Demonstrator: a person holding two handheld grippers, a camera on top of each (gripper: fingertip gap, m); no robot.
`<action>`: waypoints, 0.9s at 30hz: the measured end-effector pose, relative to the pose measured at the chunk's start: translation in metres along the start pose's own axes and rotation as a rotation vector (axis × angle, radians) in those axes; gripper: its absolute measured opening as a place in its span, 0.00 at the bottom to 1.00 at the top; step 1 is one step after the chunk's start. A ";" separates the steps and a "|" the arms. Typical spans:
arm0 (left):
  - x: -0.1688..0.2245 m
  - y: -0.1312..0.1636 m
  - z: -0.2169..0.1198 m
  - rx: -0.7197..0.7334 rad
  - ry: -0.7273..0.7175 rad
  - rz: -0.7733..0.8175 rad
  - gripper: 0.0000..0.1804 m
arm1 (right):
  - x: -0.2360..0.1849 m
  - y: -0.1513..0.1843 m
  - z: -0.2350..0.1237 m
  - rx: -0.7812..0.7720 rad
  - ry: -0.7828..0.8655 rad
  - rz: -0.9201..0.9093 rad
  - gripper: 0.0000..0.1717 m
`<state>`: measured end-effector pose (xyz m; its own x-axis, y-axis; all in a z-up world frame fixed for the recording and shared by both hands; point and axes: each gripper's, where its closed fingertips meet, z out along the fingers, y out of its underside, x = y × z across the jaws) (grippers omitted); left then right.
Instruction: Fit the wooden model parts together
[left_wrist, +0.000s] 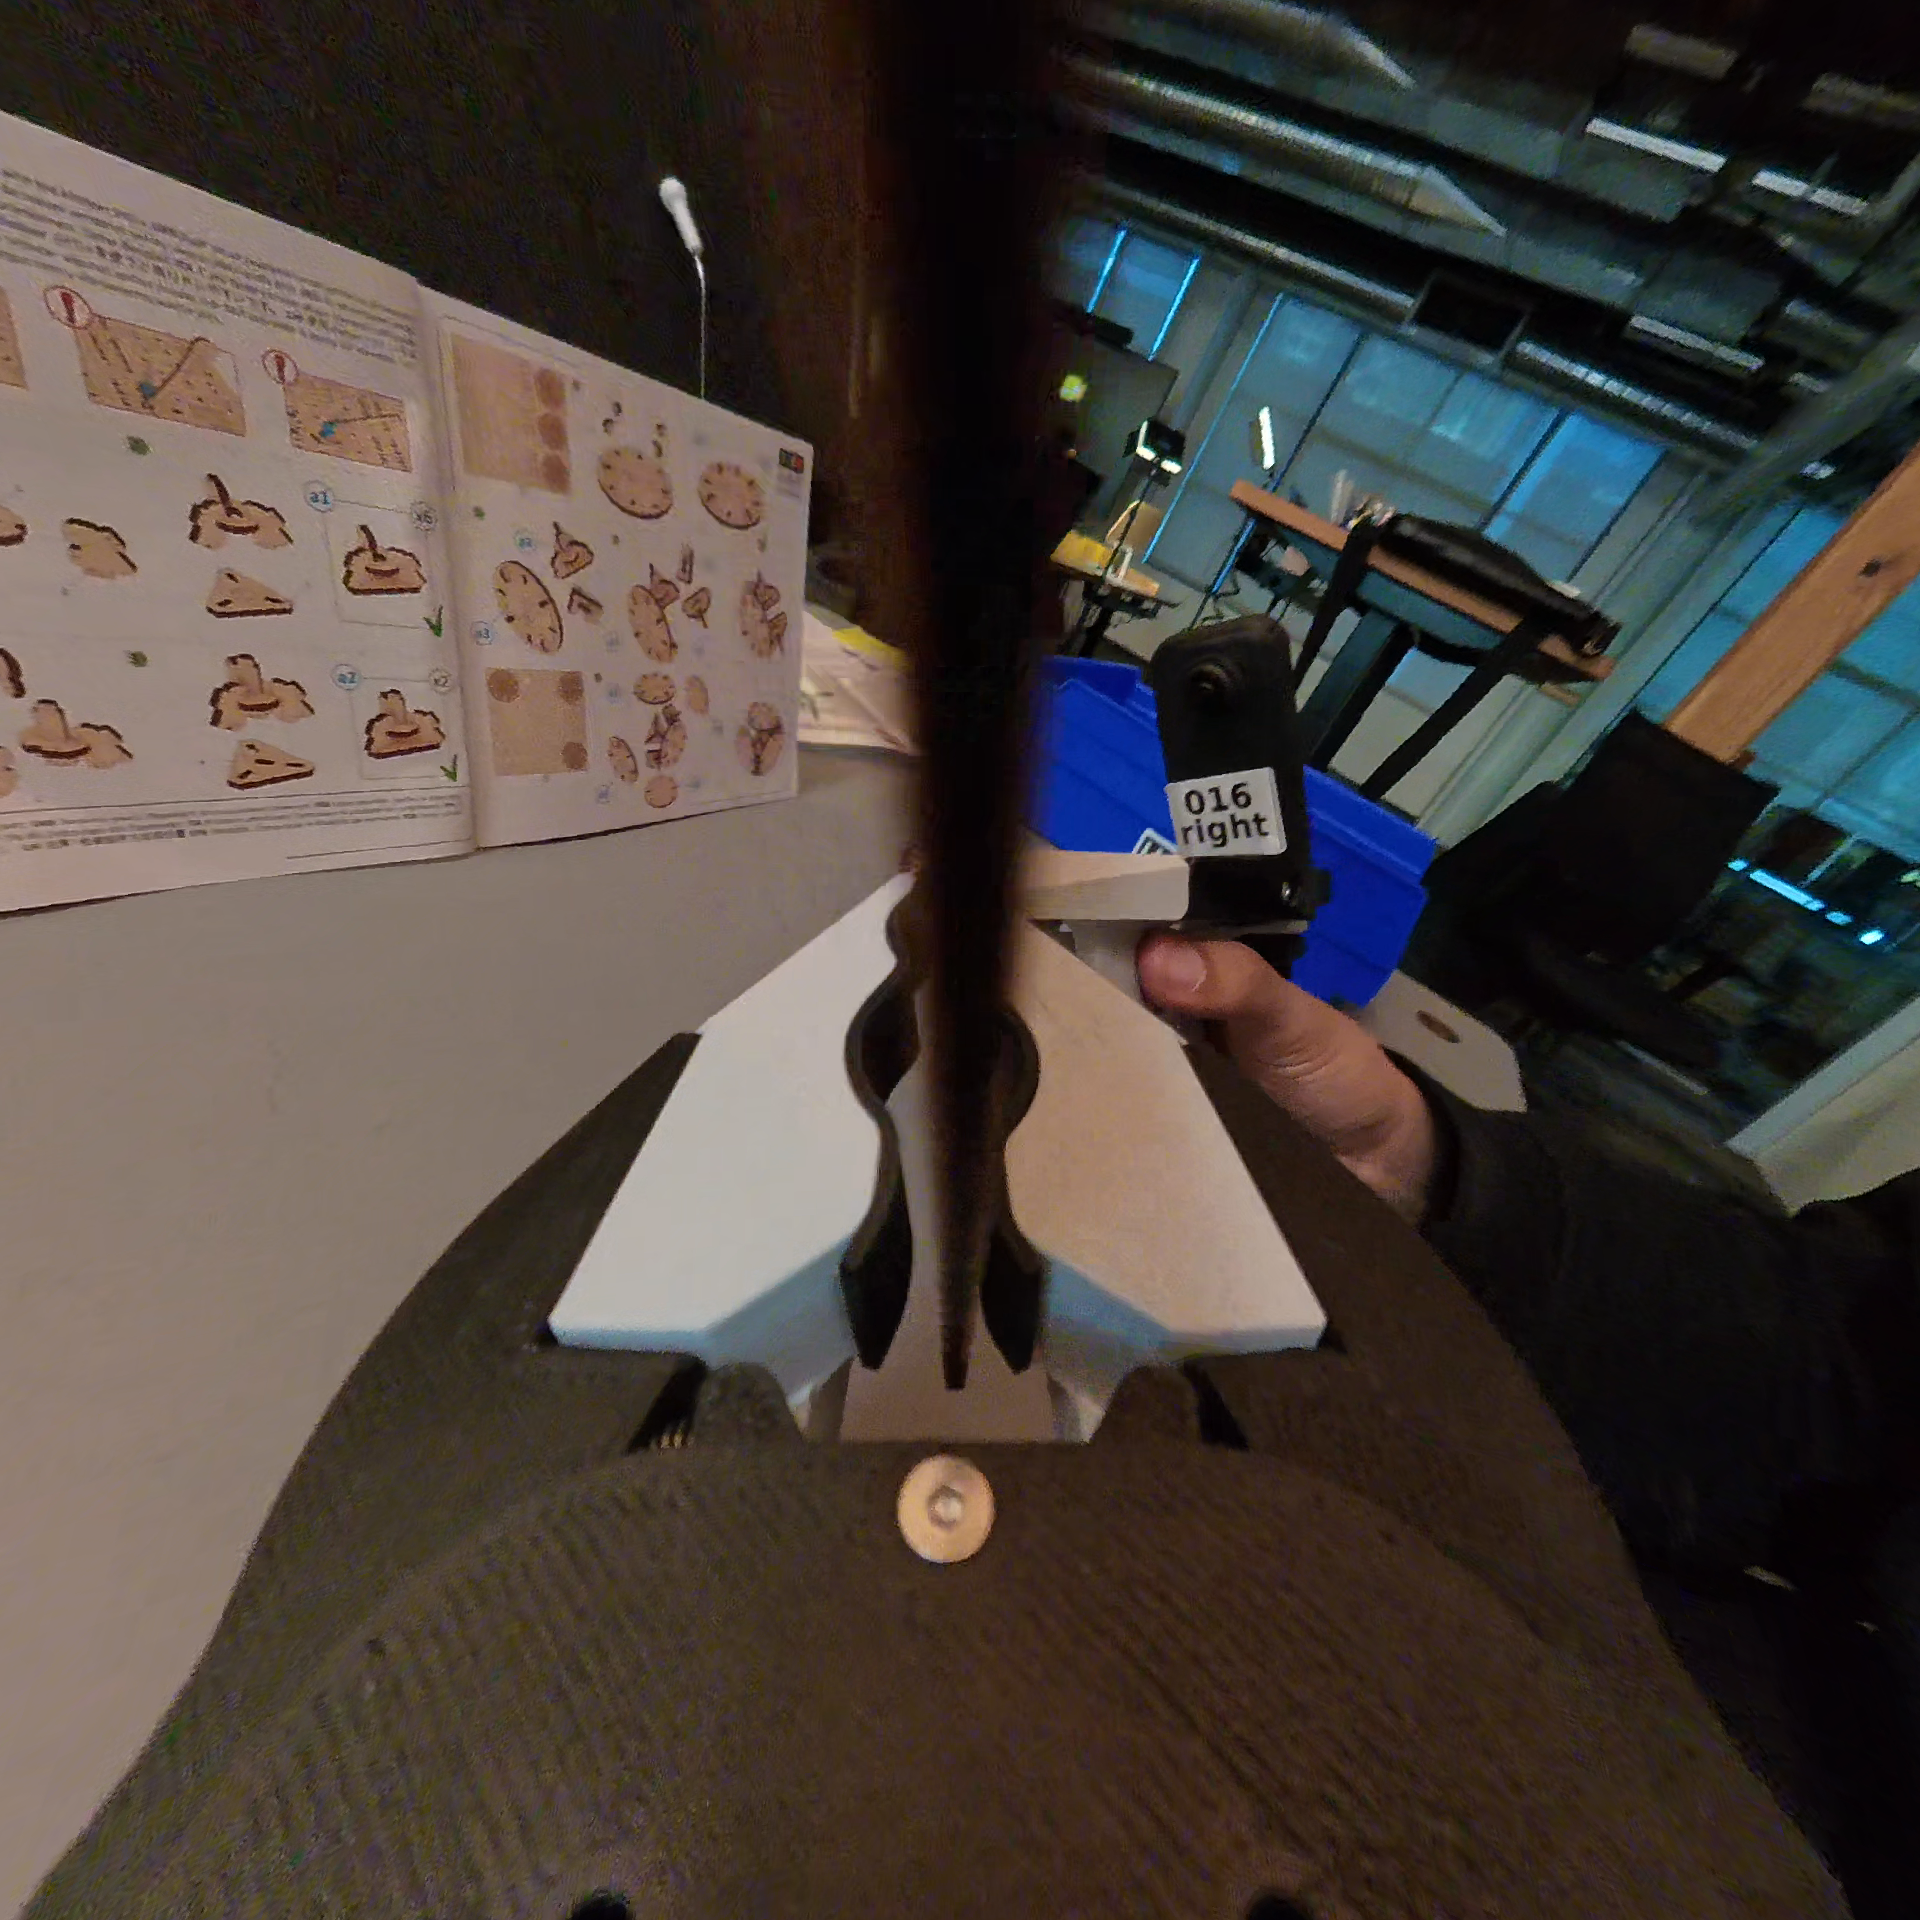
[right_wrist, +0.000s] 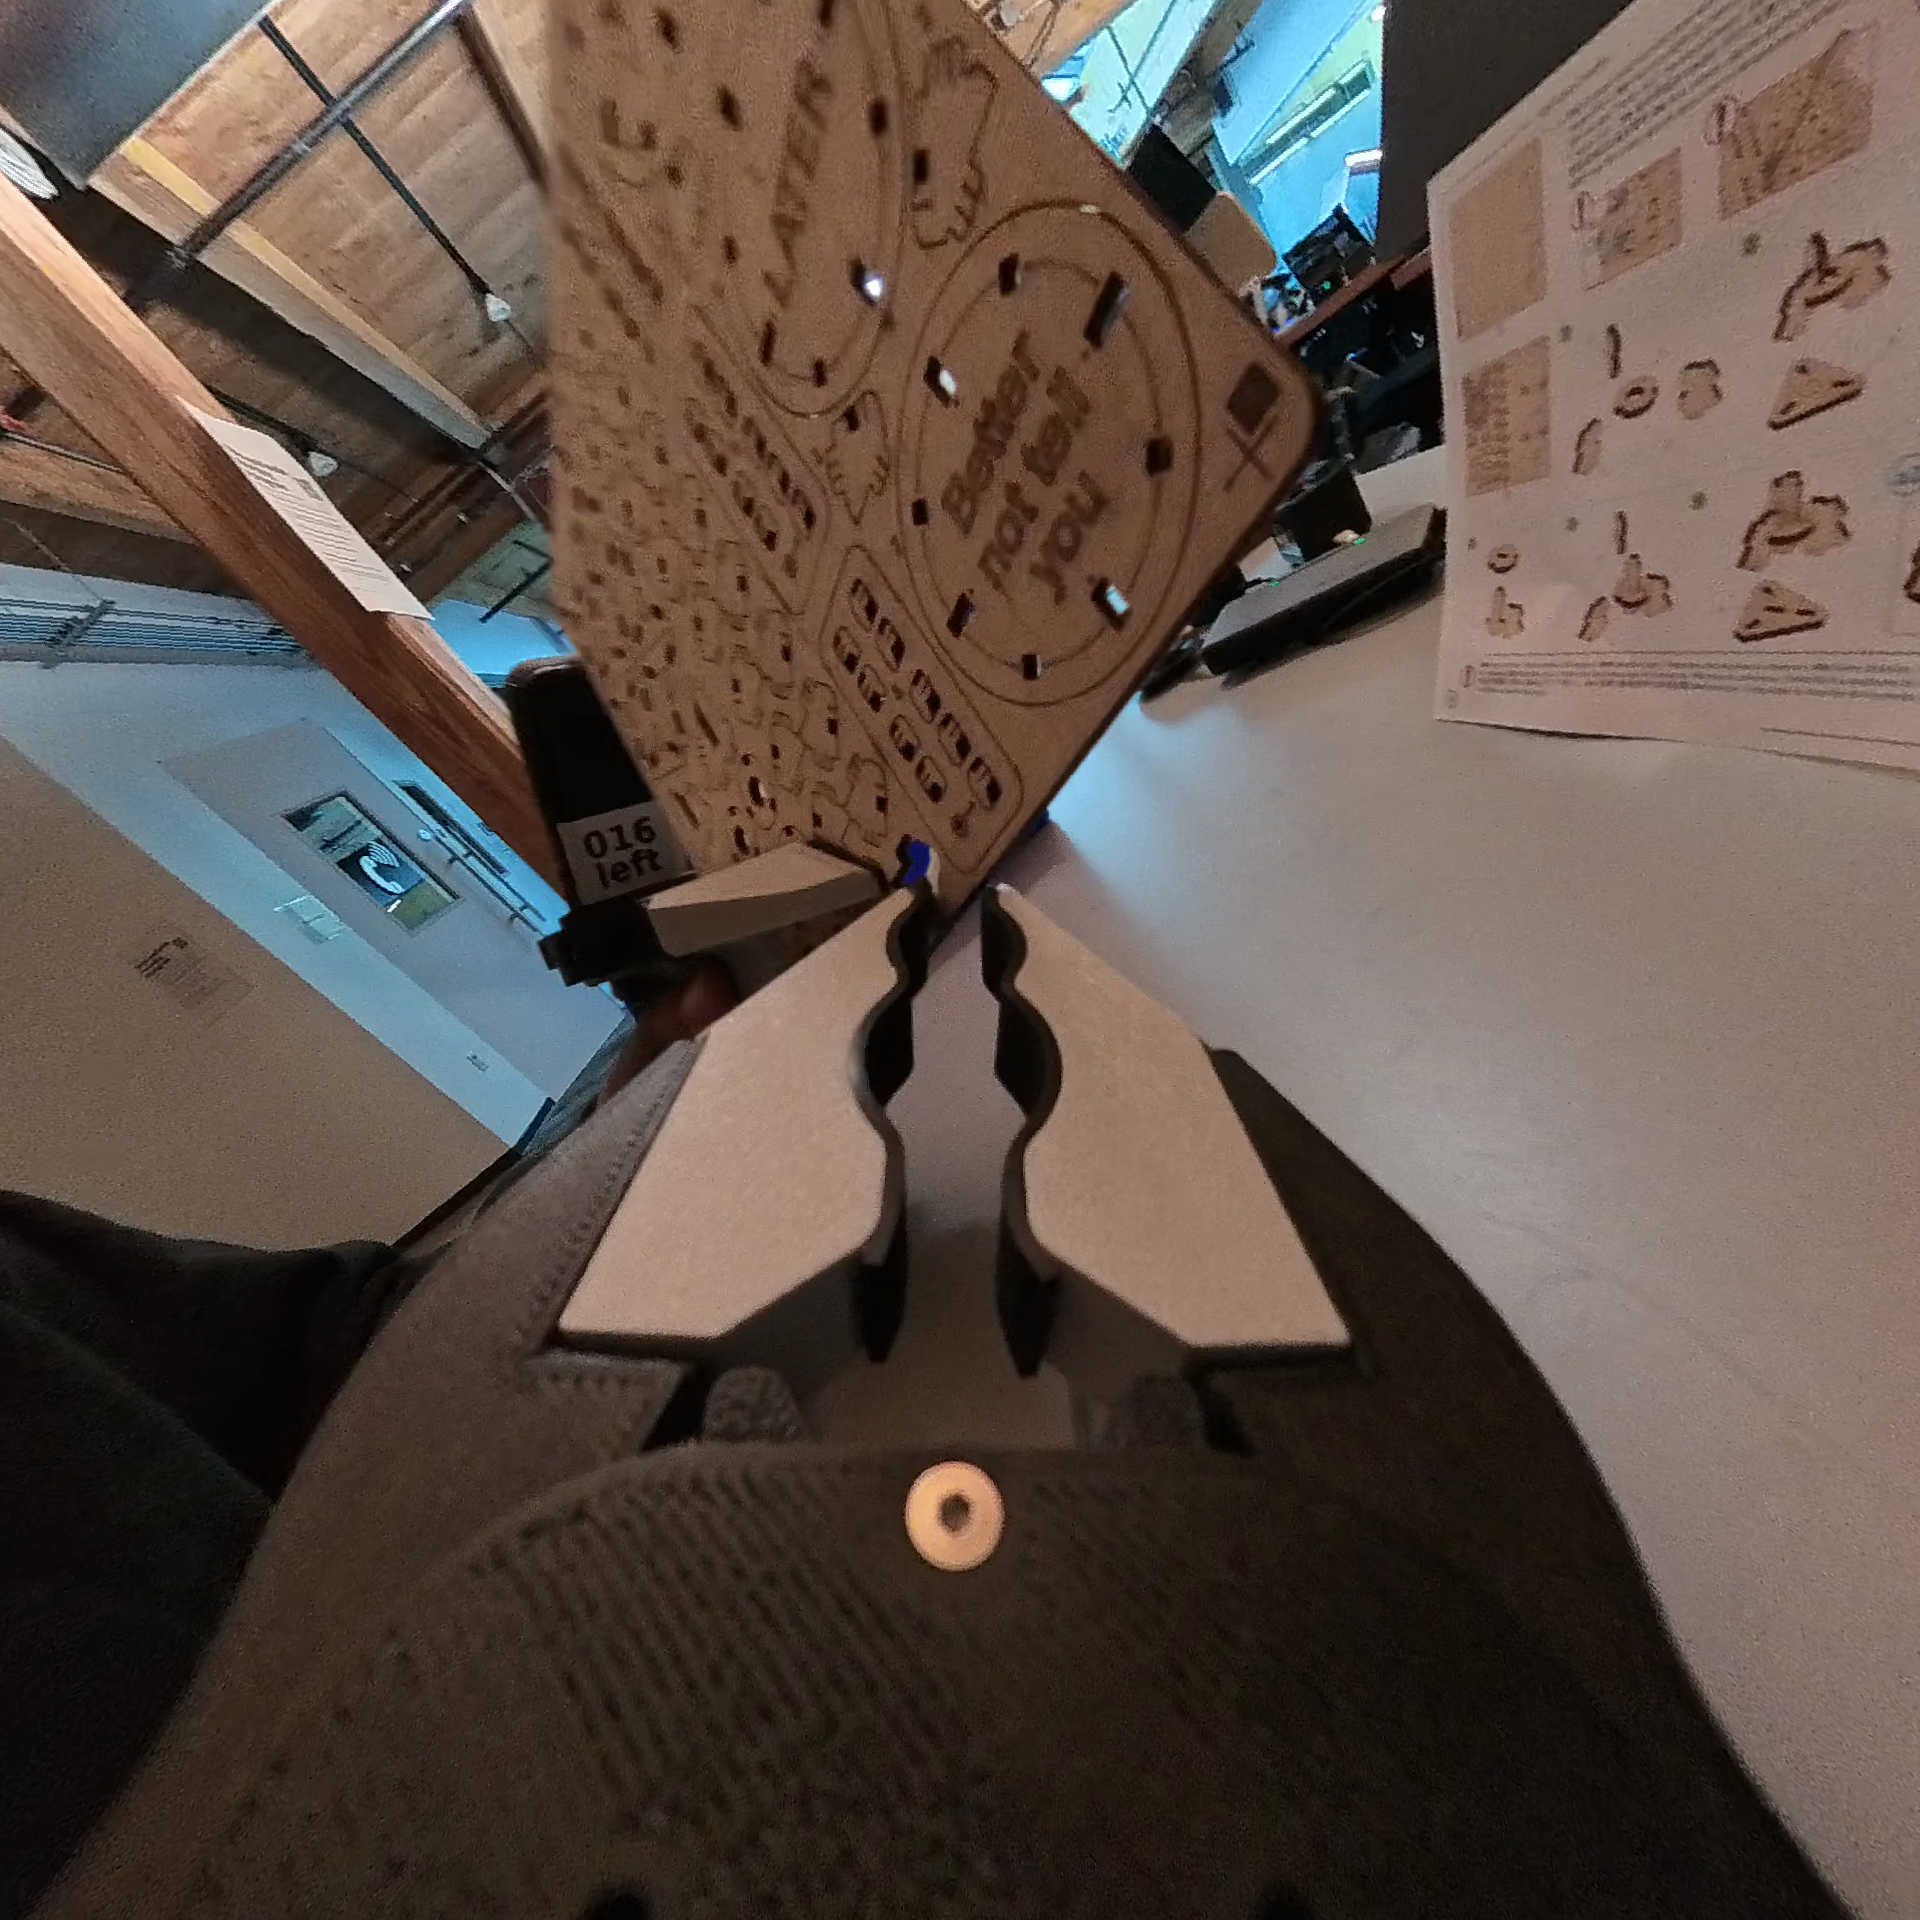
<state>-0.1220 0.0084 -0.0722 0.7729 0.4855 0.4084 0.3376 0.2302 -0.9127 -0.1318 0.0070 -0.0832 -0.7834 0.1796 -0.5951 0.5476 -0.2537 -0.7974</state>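
My left gripper (left_wrist: 961, 904) is shut on a thin laser-cut wooden sheet (left_wrist: 966, 520), seen edge-on as a dark band between its pads. In the right wrist view the sheet (right_wrist: 935, 468) stands tilted above the grey table (right_wrist: 1455, 987), full of cut shapes and slots. The left gripper's finger (right_wrist: 769, 883) clamps its lower edge. My right gripper (right_wrist: 951, 902) has its fingers a narrow gap apart, with table showing between the pads. The sheet's lower corner sits right at its tips, against the left tip. In the left wrist view one right gripper finger (left_wrist: 1101, 883) reaches the sheet from the right.
An open instruction booklet (left_wrist: 416, 571) stands at the back of the table; it also shows in the right wrist view (right_wrist: 1683, 416). A blue bin (left_wrist: 1361, 862) sits behind the right gripper, which a hand (left_wrist: 1278, 1039) holds. A dark flat device (right_wrist: 1320, 592) lies farther back. The grippers are tip to tip, or close to it.
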 end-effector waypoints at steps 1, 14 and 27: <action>-0.001 0.002 0.001 -0.011 -0.014 0.020 0.01 | 0.002 0.001 0.000 -0.005 0.012 0.008 0.04; 0.000 -0.007 -0.004 0.066 0.132 -0.249 0.00 | -0.010 -0.006 0.001 0.042 -0.077 0.053 0.02; 0.003 -0.014 -0.010 0.122 0.231 -0.362 0.05 | -0.023 -0.019 -0.005 0.084 -0.152 0.054 0.01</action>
<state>-0.1196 -0.0017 -0.0586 0.7213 0.1570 0.6746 0.5532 0.4555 -0.6975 -0.1230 0.0125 -0.0552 -0.7926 0.0193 -0.6095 0.5684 -0.3387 -0.7498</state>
